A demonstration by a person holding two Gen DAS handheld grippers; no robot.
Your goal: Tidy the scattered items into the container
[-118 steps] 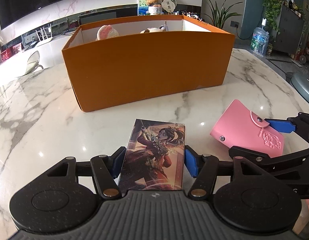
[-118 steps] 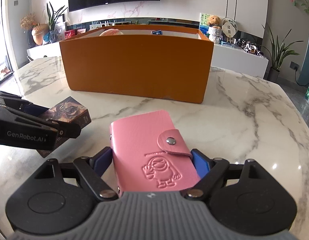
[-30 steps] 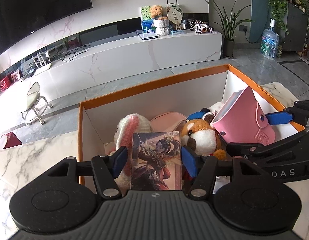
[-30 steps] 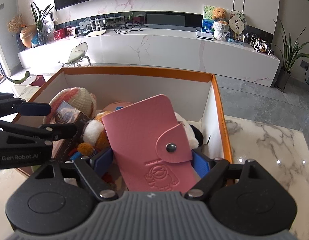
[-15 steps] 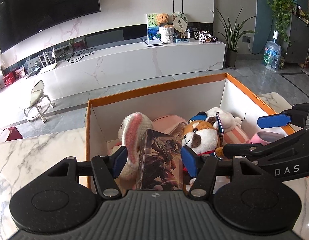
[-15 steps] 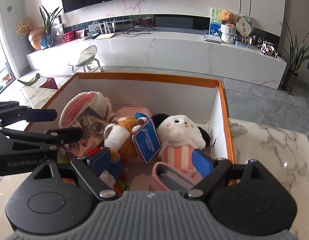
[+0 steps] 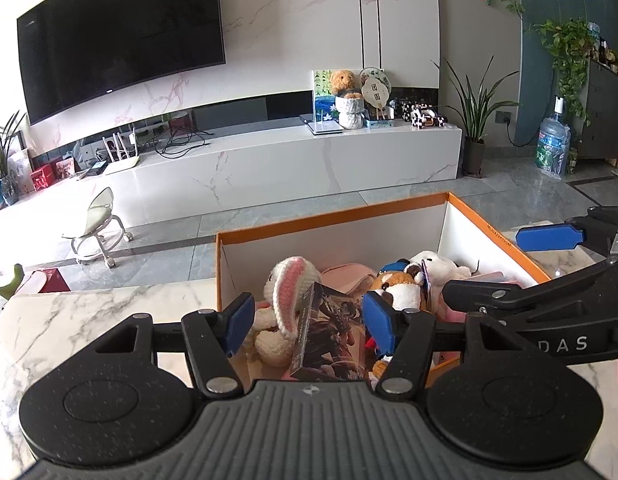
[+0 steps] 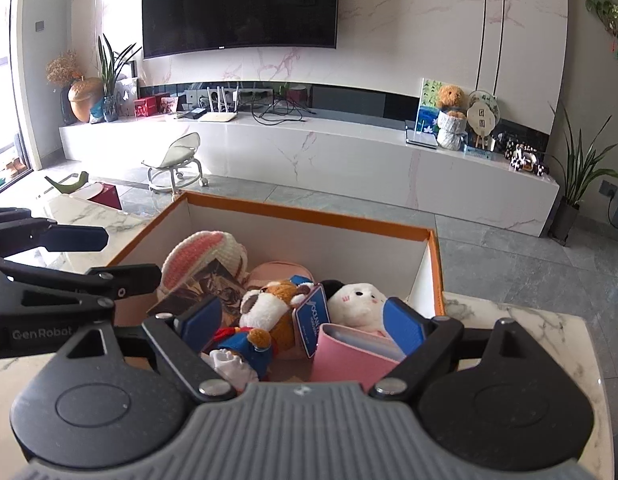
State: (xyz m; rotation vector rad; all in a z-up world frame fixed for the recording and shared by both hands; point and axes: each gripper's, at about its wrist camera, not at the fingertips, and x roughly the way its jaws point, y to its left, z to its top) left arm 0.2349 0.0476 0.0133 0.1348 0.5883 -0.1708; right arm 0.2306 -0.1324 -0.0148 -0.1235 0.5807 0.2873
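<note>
Both the illustrated card box [image 7: 329, 336] and the pink snap wallet [image 8: 355, 354] lie inside the orange cardboard container [image 8: 309, 216], among plush toys. The left gripper [image 7: 307, 322] and right gripper [image 8: 301, 322] hang spread wide, empty. The visible marble table [image 8: 521, 320] seems bare, so little looks left.

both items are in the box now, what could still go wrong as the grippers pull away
The illustrated card box stands tilted against the crocheted bunny, between the open left gripper's fingers; a sideways exit could clip and topple it. The pink card holder stands on edge near the orange box's right wall, between the open right gripper's fingers, so it may tip or catch on a blue pad. The grippers sit close together and might collide.
</note>
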